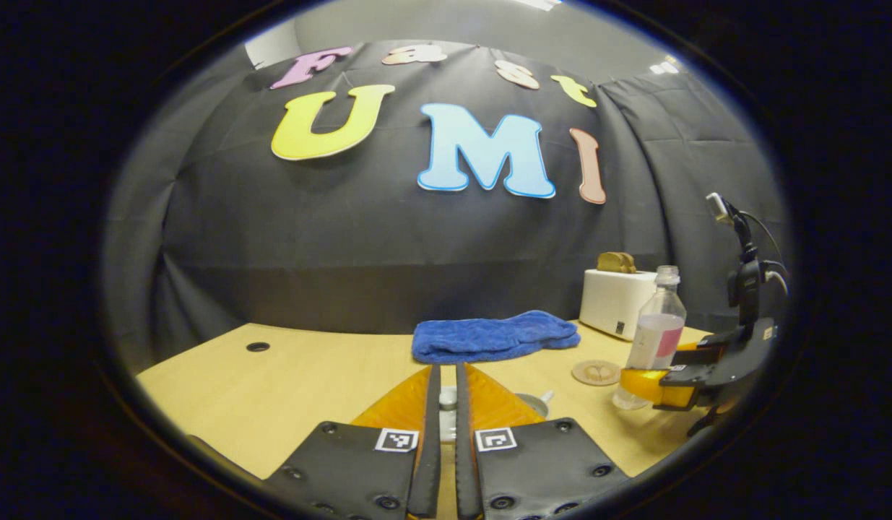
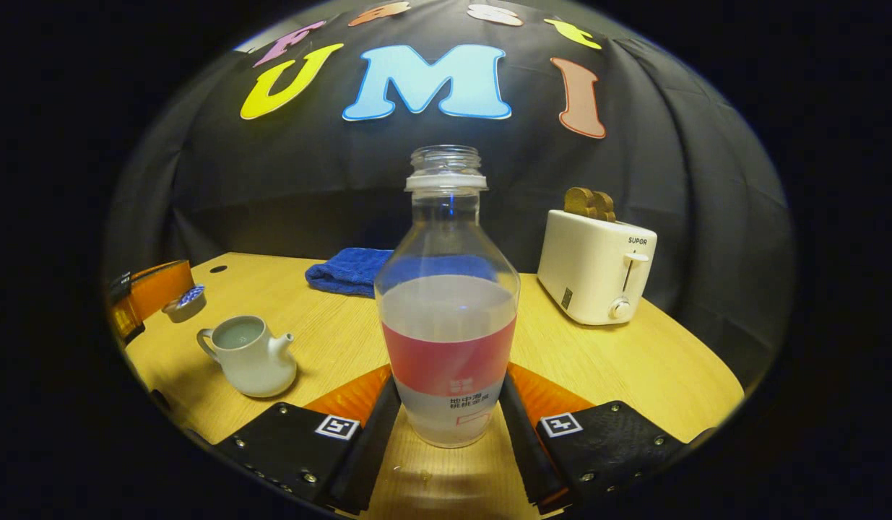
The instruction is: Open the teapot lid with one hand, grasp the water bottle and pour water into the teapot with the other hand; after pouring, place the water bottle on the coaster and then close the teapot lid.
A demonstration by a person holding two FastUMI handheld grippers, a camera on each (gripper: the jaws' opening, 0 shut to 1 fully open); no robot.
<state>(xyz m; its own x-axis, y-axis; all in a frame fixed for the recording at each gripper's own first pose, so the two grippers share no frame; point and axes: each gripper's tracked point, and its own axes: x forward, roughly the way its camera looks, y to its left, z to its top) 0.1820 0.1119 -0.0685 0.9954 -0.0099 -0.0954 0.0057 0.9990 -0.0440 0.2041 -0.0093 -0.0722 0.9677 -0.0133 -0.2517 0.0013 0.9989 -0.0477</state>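
Toaster (image 2: 596, 267) and towel (image 2: 348, 269) behind bottle (image 2: 446, 303)

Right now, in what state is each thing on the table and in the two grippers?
Teapot: open, lid off, standing upright.
Teapot lid: off the pot, pinched in the left gripper.
Water bottle: uncapped, upright, partly full, clamped in the right gripper, beside the coaster and not on it.
Coaster: nothing on it.
Toaster: bread in the slots, lever up.
Towel: folded, lying flat.

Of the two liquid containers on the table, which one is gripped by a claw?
The water bottle, clear and uncapped: the right claw has both fingers pressed on its lower body. The white teapot stands free, lid off, to its left.
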